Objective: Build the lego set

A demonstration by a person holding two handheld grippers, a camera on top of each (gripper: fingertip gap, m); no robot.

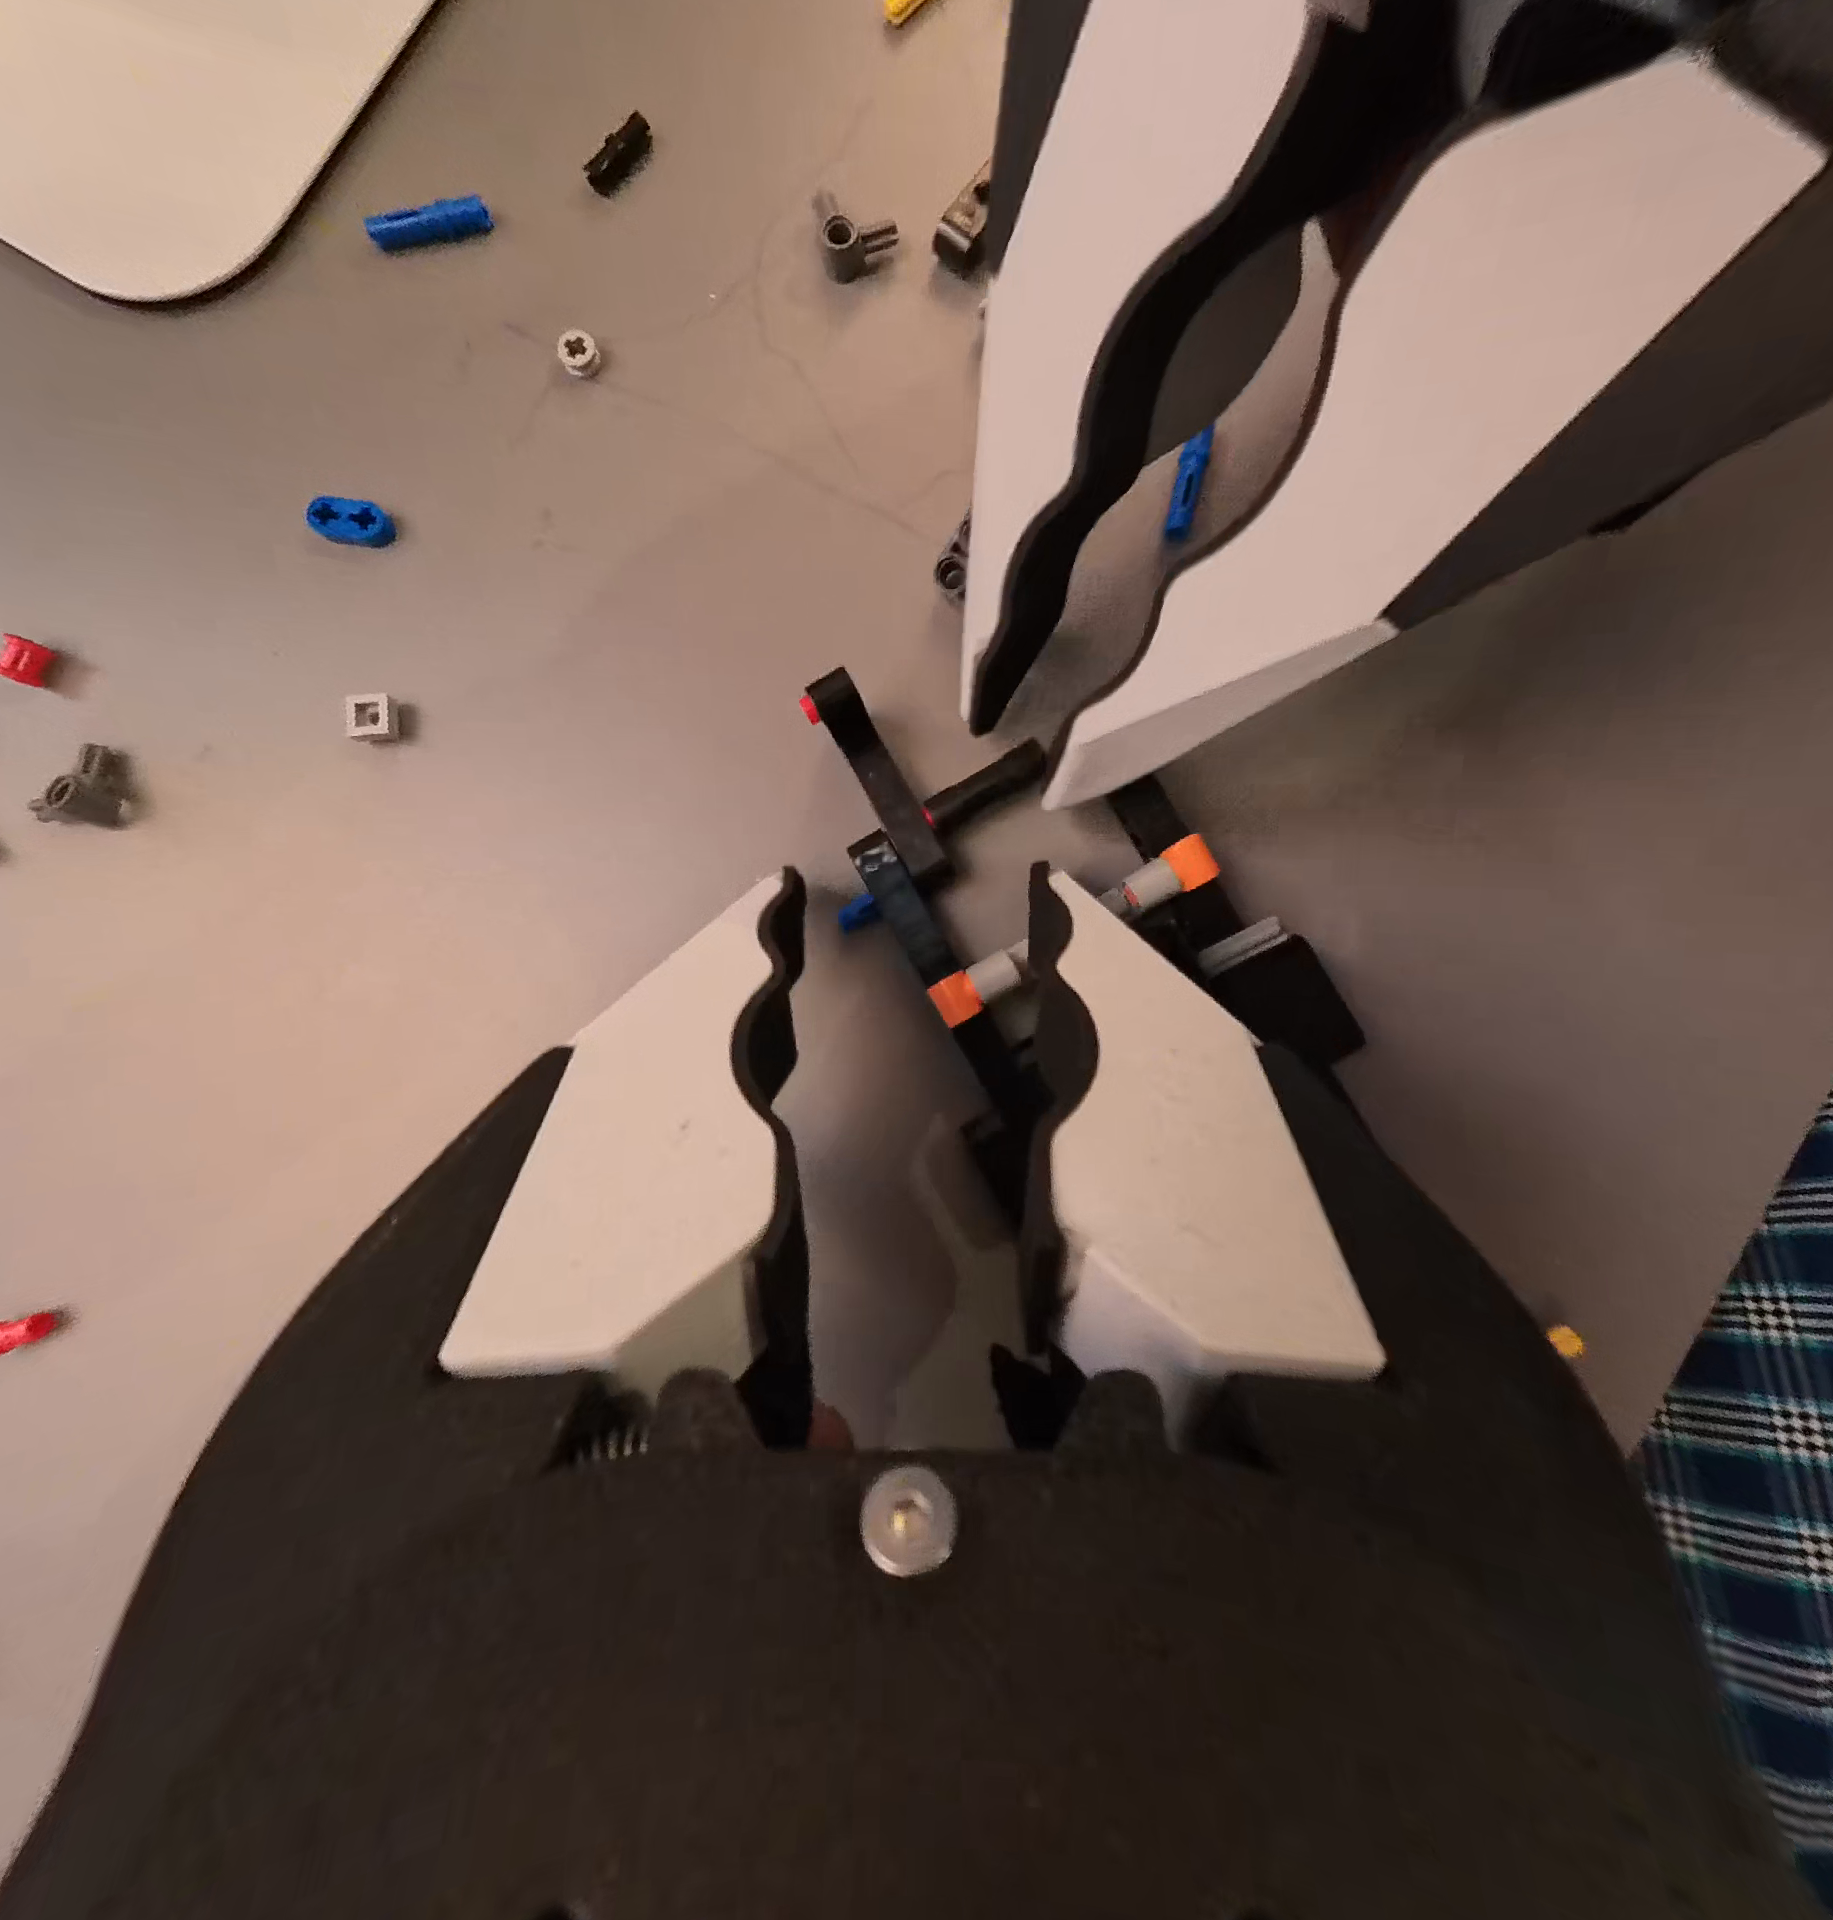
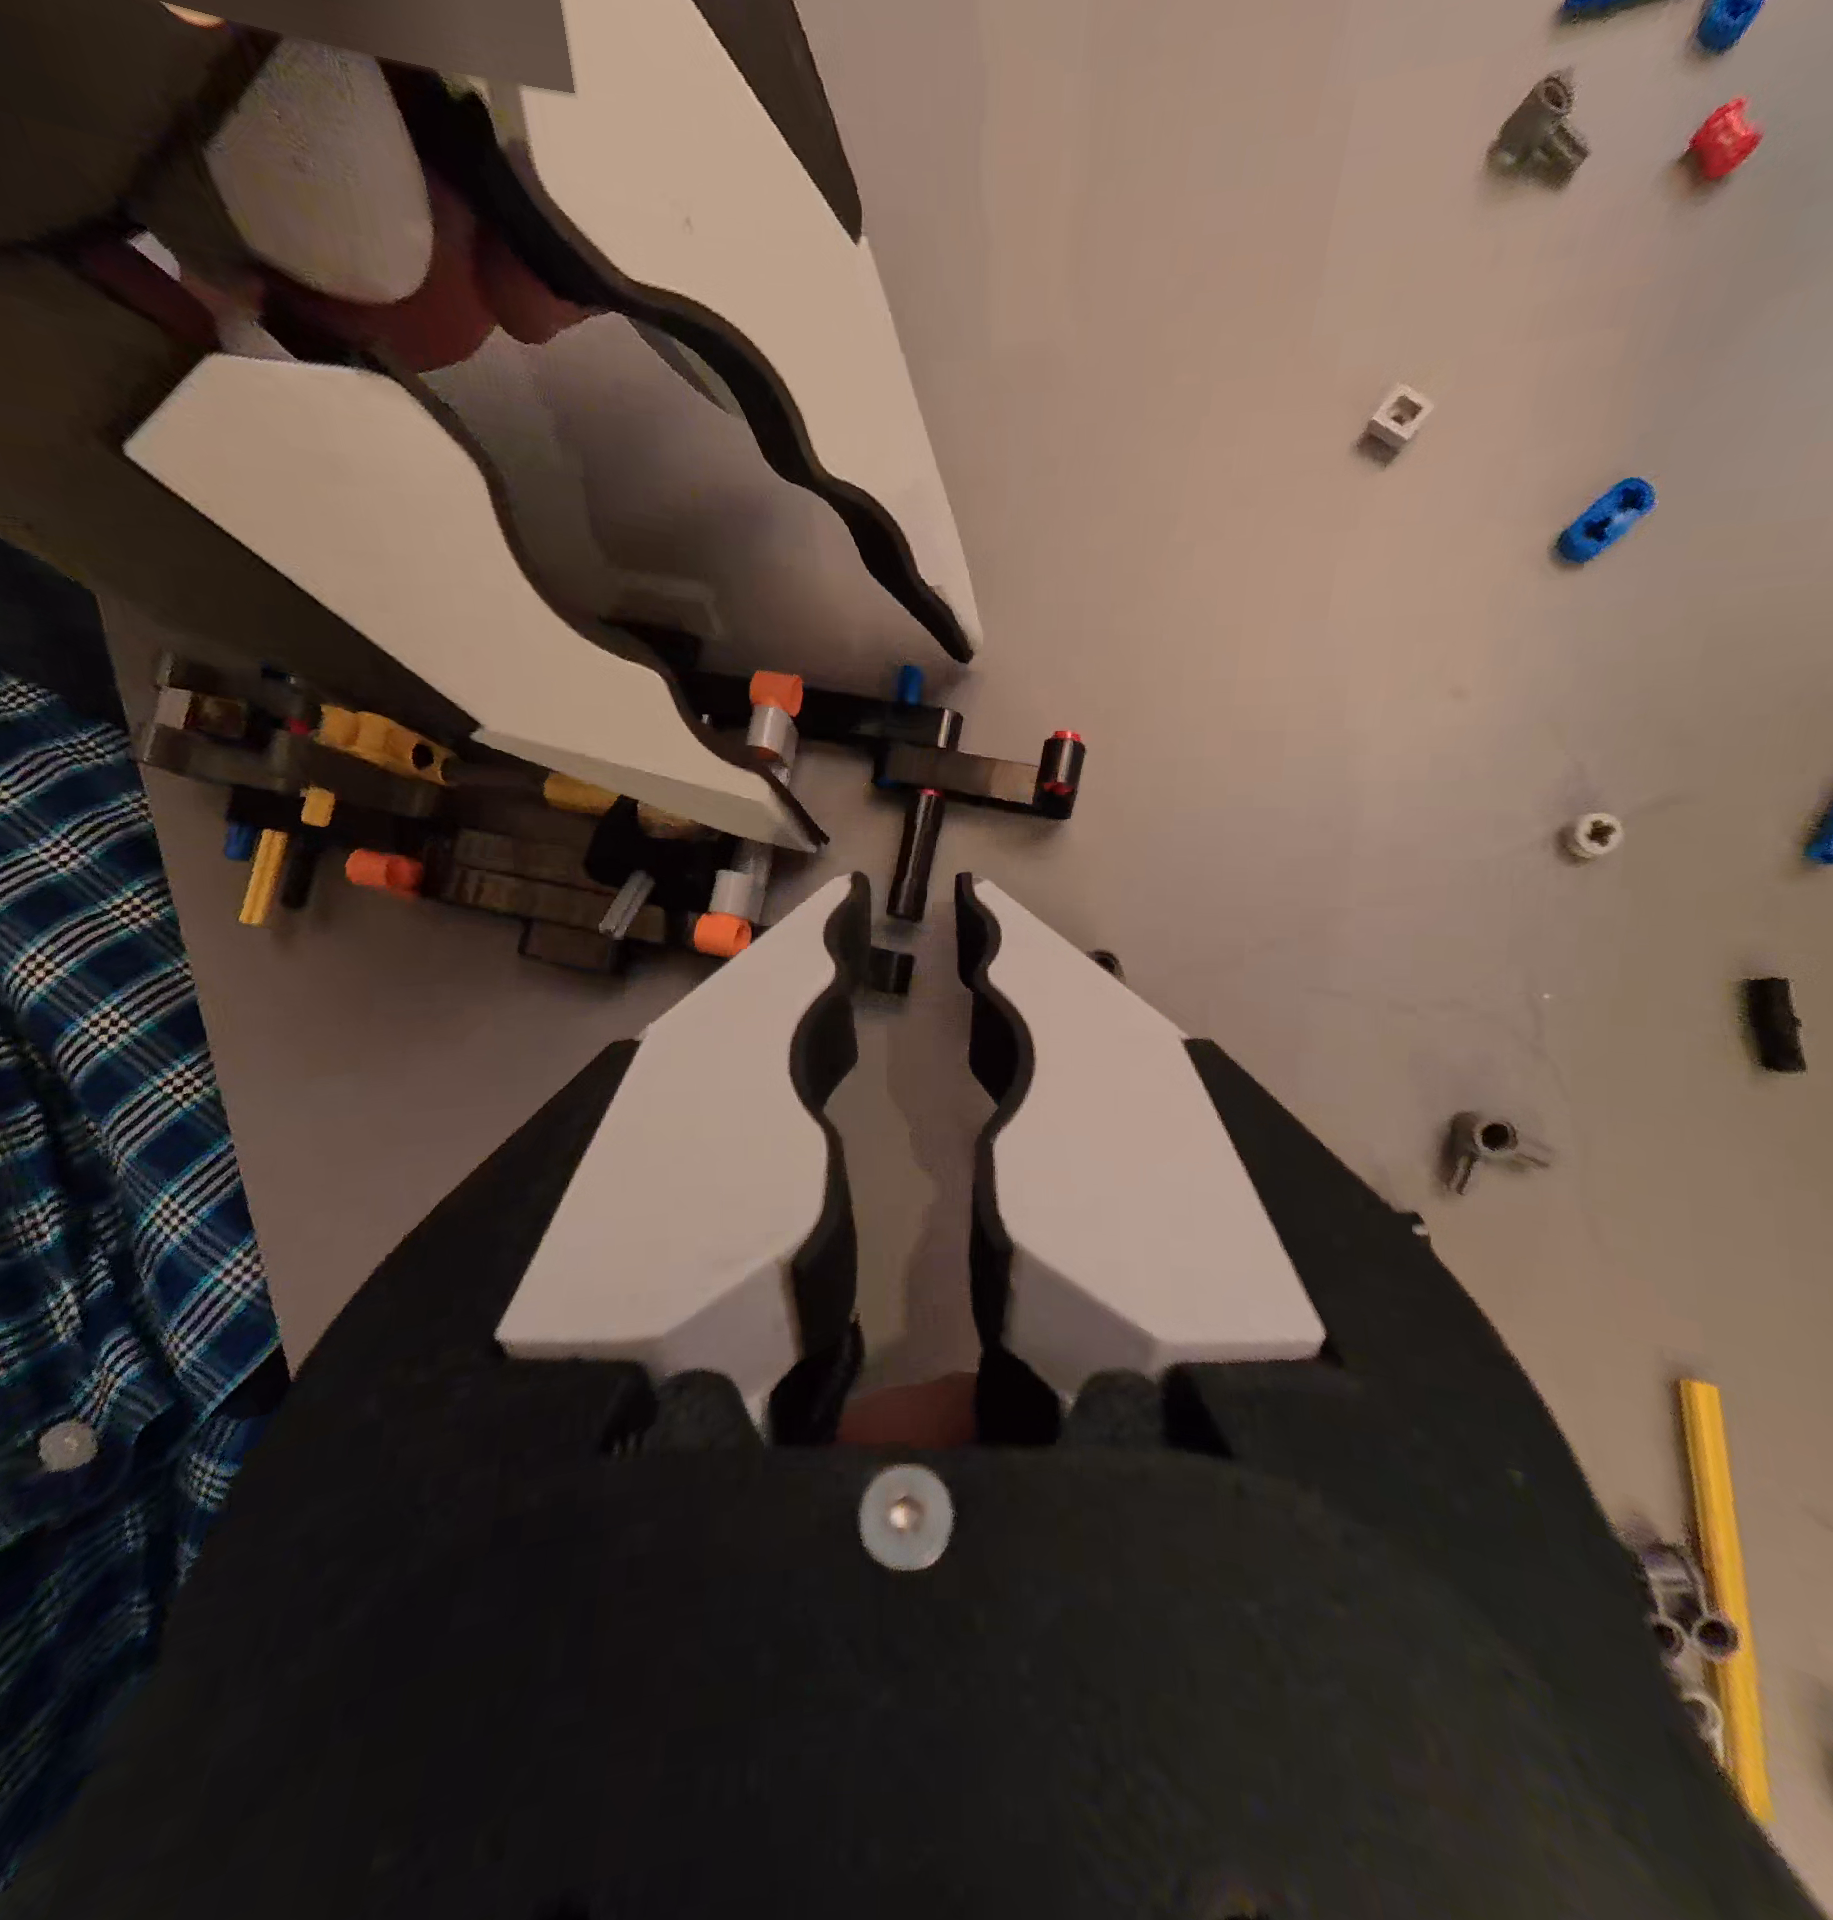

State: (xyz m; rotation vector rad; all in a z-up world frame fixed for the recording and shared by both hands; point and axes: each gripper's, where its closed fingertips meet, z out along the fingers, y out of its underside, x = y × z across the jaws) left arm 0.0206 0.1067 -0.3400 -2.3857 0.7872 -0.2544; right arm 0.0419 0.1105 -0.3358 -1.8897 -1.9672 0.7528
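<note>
Left wrist view: left tool (image 1: 917, 894) gapes around the black lego assembly (image 1: 896, 831) at frame centre on the table (image 1: 579, 935); right tool (image 2: 904, 883), parted and empty, faces its black axle (image 2: 912, 852).

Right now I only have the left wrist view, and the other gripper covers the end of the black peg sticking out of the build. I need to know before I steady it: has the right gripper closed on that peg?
Observer: No. The right gripper is open. The black peg ends just between its fingertips, with a gap on each side.
Operator: Anything else in that gap?
Observer: A small black piece lies on the table, further in between the fingers.
Operator: How far does the build run beyond my picture?
Observer: It widens into a cluster of dark beams with yellow parts.
</note>
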